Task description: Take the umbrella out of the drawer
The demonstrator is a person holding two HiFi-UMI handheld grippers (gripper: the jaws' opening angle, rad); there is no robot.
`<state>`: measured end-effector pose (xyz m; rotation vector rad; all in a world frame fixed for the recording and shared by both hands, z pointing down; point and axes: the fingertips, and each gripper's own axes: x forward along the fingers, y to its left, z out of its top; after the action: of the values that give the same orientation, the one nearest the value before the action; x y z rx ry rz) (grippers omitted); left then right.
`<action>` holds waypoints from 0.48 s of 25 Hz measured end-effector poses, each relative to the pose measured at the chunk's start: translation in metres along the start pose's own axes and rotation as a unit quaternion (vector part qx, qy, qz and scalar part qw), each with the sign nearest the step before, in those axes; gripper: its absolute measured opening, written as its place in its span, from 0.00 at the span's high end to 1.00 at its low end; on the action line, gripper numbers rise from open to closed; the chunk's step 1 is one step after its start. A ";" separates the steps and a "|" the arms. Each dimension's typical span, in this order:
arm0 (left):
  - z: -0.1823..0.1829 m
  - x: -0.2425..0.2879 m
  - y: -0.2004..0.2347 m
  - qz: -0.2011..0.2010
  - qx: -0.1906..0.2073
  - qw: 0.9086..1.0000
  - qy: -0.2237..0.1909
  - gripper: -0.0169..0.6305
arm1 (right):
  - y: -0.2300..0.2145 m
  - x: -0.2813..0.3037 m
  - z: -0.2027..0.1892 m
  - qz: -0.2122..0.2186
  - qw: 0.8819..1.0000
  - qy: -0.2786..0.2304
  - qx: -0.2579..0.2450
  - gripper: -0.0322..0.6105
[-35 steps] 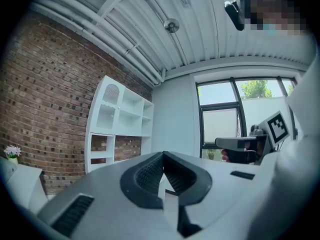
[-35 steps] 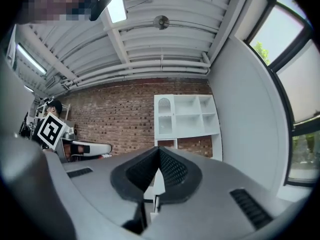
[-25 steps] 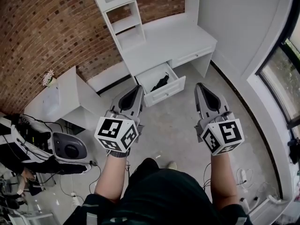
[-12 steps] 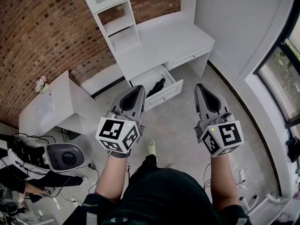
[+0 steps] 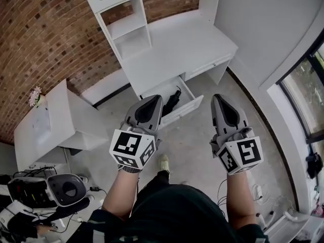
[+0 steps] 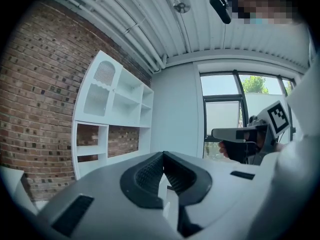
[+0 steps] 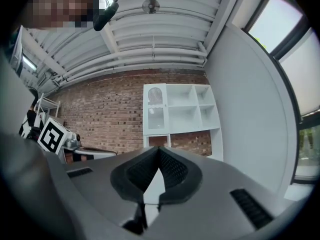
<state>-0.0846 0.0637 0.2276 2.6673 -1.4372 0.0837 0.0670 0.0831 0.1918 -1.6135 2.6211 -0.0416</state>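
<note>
Overhead, the head view sets both tools above the grey floor (image 5: 192,135): the left gripper (image 5: 153,99) and the right gripper (image 5: 218,97) are held side by side, well apart, tips toward the white desk (image 5: 177,44); only this view shows the task's thing, a black folded umbrella (image 5: 171,101) lying inside the open drawer (image 5: 188,110), which stands pulled out from under the desk top; in the picture the left gripper's tip overlaps the drawer's left part, just beside the umbrella, while the right gripper's tip lies to the right of the drawer, apart from it; how high either tip stands over the drawer cannot be read. Long axis of the umbrella: slantwise across the drawer, from its front left toward its back right, a thin end pointing toward the desk; which end bears the handle cannot be told. Seen level, the left gripper view gives what the overhead view hides; its jaws are clenched tip to tip with nothing between them; beyond them stand the white shelf unit (image 6: 115,99) against the brick wall (image 6: 35,99) and a tall window (image 6: 235,109); the right gripper appears in profile at the right edge. Likewise the right gripper view shows its jaws pressed together and empty; at its left edge sits the left gripper's marker cube (image 7: 52,136); above runs a ribbed ceiling (image 7: 165,44) with a round lamp (image 7: 150,5); the shelf unit fills the centre.
</note>
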 end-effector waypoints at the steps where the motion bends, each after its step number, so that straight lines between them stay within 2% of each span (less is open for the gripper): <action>1: -0.002 0.007 0.009 -0.003 -0.002 1.000 0.003 0.96 | 0.001 0.011 -0.003 -0.001 1.000 0.003 -0.001 0.95; 12: -0.033 0.074 0.075 -0.060 -0.004 0.998 0.021 0.96 | 0.004 0.098 -0.034 -0.026 0.999 0.017 -0.006 0.95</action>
<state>-0.1064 -0.0349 0.2728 2.7206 -1.2607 0.1231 0.0172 -0.0028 0.2215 -1.7010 2.6080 -0.0558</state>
